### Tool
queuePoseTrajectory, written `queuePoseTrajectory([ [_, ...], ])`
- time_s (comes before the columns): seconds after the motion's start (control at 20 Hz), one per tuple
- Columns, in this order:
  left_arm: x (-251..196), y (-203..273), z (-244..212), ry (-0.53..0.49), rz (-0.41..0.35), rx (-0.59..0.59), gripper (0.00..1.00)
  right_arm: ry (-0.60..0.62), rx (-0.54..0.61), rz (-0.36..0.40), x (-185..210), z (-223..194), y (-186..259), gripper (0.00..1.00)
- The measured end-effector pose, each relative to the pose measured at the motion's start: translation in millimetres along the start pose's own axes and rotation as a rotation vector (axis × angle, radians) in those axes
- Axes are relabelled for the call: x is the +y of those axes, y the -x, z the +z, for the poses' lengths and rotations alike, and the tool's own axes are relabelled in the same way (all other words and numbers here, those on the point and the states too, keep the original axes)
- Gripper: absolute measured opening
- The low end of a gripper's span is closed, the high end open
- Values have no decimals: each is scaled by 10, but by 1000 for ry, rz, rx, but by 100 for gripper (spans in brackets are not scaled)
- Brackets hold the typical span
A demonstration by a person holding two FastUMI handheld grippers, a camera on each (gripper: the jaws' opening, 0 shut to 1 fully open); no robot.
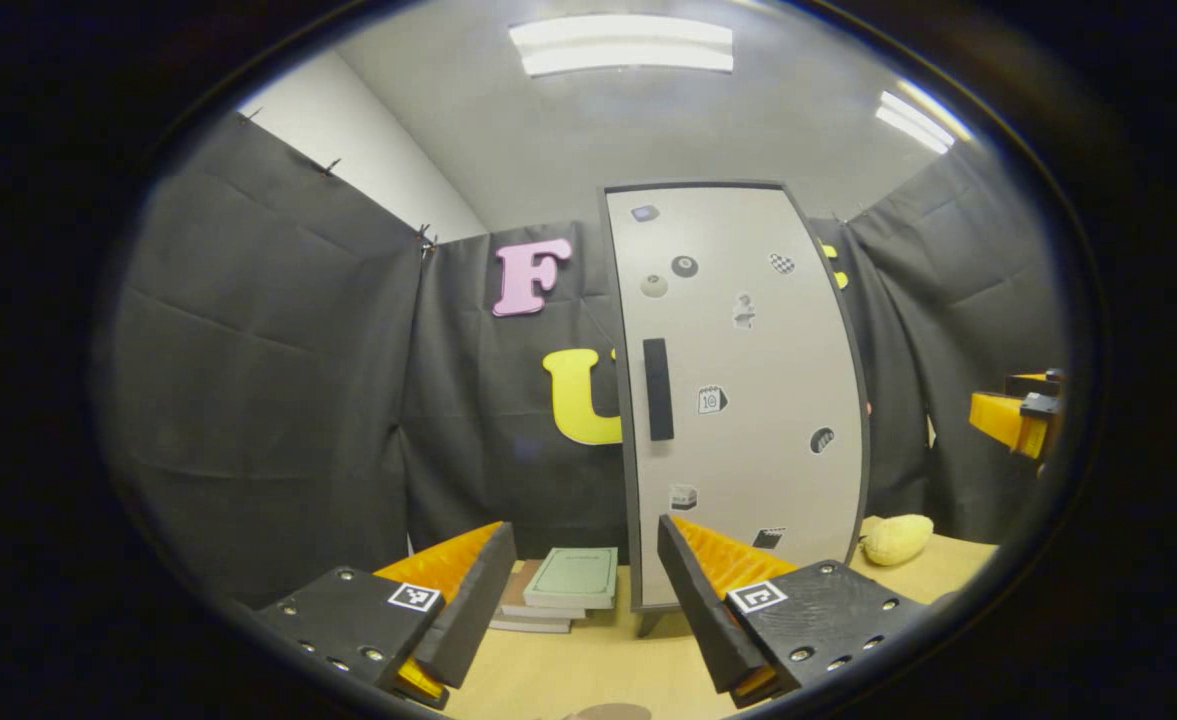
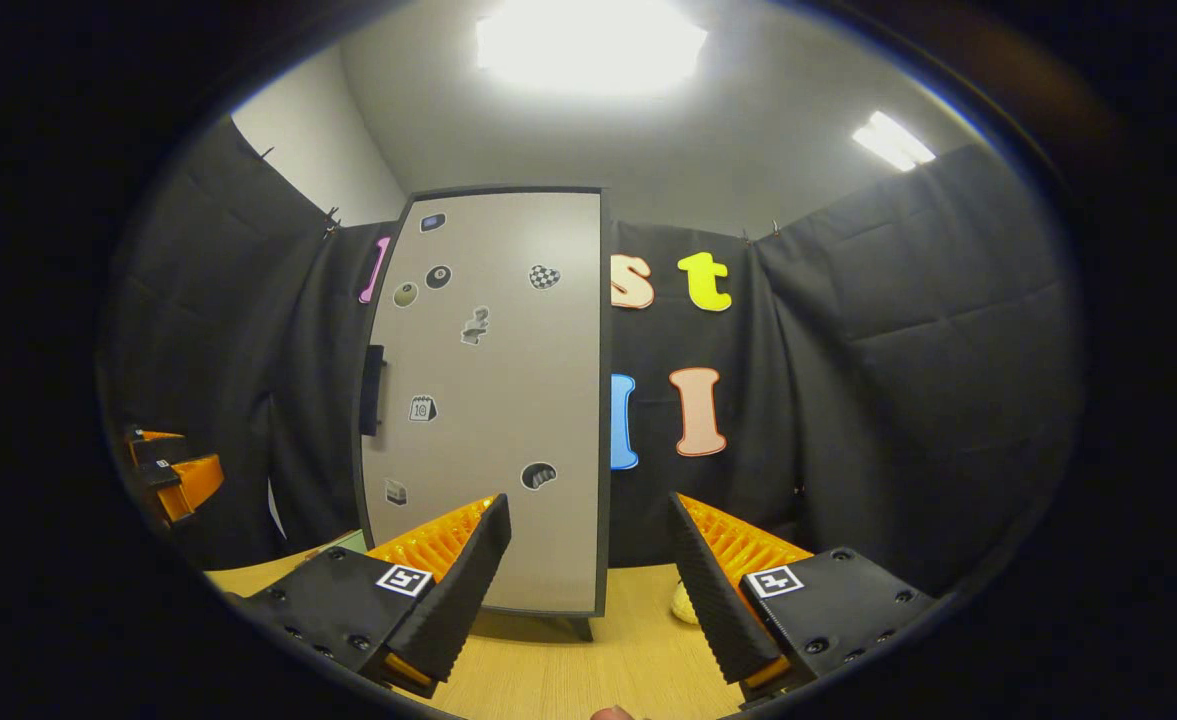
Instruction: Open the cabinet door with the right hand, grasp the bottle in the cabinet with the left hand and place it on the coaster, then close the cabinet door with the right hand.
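Holding both grippers up over the table (image 1: 588,670), you have the cabinet (image 1: 743,390) standing ahead of you with its door (image 2: 493,400) closed.

In the left gripper view, your left gripper (image 1: 586,580) has its fingers spread wide with nothing between them. Just past them lies a stack of books (image 1: 563,588) on the wood, the top one green, close beside the cabinet's left foot. At the bottom edge of the view a small round brown shape (image 1: 608,712) peeks in; you cannot tell from here whether it is the coaster. To the right of the cabinet's base sits a pale yellow soft thing (image 1: 898,538) on the table. The door faces you, dotted with small stickers, and its dark handle (image 1: 657,388) runs upright near the left edge. Far off at the right rim your other gripper (image 1: 1018,415) hangs in the air, well apart from the door.

In the right gripper view, your right gripper (image 2: 588,570) is likewise spread wide and holds nothing, hovering short of the door's lower part without touching it. The handle (image 2: 373,390) shows on the door's far left edge, well away from these fingers. The left gripper (image 2: 173,475) appears at the left rim. The bottle is hidden behind the closed door.
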State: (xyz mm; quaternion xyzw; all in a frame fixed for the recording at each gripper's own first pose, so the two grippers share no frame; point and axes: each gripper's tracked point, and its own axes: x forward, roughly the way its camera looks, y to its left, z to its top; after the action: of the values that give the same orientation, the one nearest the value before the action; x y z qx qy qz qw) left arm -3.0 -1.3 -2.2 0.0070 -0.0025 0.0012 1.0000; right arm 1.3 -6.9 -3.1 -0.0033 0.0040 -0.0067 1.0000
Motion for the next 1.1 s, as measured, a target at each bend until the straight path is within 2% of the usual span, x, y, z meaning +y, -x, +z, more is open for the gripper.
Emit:
queuePoseTrajectory([
  [0.25,62,-2,20,-5,9,-1,88,2,-6,13,62,40,-64,98],
  [0.5,226,22,43,-15,33,-9,86,9,-9,31,161,58,-178,98],
  [1.1,871,169,-60,-27,147,14,86,-9,-56,107,634,327,-616,98],
])
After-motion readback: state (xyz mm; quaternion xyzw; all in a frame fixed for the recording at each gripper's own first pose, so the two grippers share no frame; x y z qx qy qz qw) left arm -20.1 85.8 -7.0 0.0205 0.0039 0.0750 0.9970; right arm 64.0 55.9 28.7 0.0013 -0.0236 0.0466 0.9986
